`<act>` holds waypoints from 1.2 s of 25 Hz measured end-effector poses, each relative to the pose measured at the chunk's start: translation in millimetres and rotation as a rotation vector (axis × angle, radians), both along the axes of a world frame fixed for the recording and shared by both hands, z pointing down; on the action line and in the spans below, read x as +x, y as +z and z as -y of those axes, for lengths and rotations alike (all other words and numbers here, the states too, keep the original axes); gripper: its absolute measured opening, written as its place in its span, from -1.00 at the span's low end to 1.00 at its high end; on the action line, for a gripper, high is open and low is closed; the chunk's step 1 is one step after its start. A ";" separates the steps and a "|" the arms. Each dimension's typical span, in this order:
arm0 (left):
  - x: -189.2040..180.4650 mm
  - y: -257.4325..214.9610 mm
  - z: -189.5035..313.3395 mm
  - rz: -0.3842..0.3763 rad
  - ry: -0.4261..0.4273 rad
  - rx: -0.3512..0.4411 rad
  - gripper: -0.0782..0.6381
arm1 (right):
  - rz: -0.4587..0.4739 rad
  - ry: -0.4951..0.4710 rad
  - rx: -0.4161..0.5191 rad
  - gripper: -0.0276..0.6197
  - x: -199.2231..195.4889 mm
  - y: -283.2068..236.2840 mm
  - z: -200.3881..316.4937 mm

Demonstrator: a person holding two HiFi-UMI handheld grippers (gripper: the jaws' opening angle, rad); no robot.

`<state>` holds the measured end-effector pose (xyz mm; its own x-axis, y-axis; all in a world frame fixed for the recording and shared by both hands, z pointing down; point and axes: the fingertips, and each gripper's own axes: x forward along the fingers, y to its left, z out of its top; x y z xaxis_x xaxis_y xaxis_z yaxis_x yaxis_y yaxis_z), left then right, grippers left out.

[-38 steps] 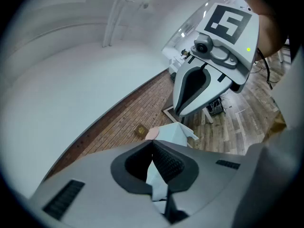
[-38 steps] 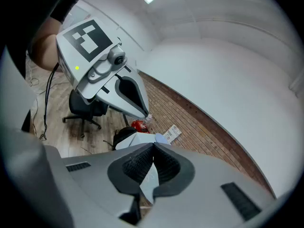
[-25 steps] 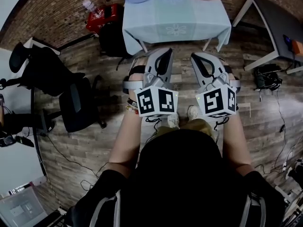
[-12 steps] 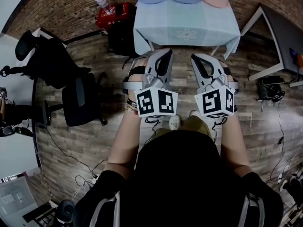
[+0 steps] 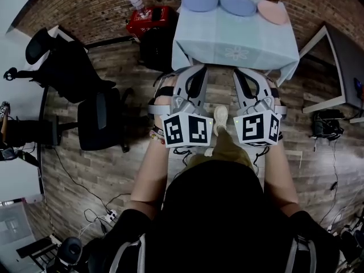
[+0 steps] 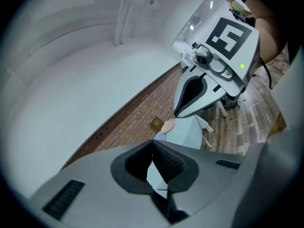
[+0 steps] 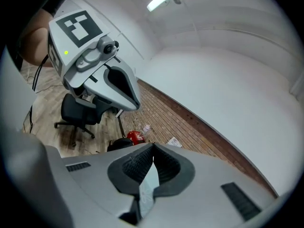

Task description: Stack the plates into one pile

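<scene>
Table: draped in a pale blue cloth (image 5: 236,38); I place everything else from this table (image 5: 187,44).
Left gripper: my left gripper (image 6: 153,145) is short of the table's near edge, over the floor, aimed at the table. Its pads are pressed together with nothing between them.
Right gripper: my right gripper (image 7: 152,152) is level with the left one and just as far short of the table. Its jaws are together and empty.
Plates: all three sit in a row along the table's far edge, each lying flat and single. The blue plate (image 5: 200,0) is toward the far left corner, the second blue plate (image 5: 239,5) is in the middle, and the pink plate (image 5: 273,13) is toward the far right corner. They sit close side by side; I cannot tell whether their rims touch. Nothing is stacked yet.
Handling: I judge them stiff, smooth and light, probably plastic or glazed. They are likely slick in the pads and will tilt if held only by one edge.
Hold: I would take each by its raised rim on the side facing the table's near edge, with one pad over and one under.
Risk: the cloth may drag or bunch up if a jaw digs under a rim.
</scene>
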<state>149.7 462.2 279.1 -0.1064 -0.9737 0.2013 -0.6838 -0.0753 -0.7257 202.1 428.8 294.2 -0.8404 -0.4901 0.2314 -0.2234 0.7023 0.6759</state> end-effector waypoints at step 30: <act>-241.0 22.0 292.7 -0.010 -0.106 -0.056 -0.72 | 0.077 -0.225 0.045 -0.81 -253.5 -3.4 282.4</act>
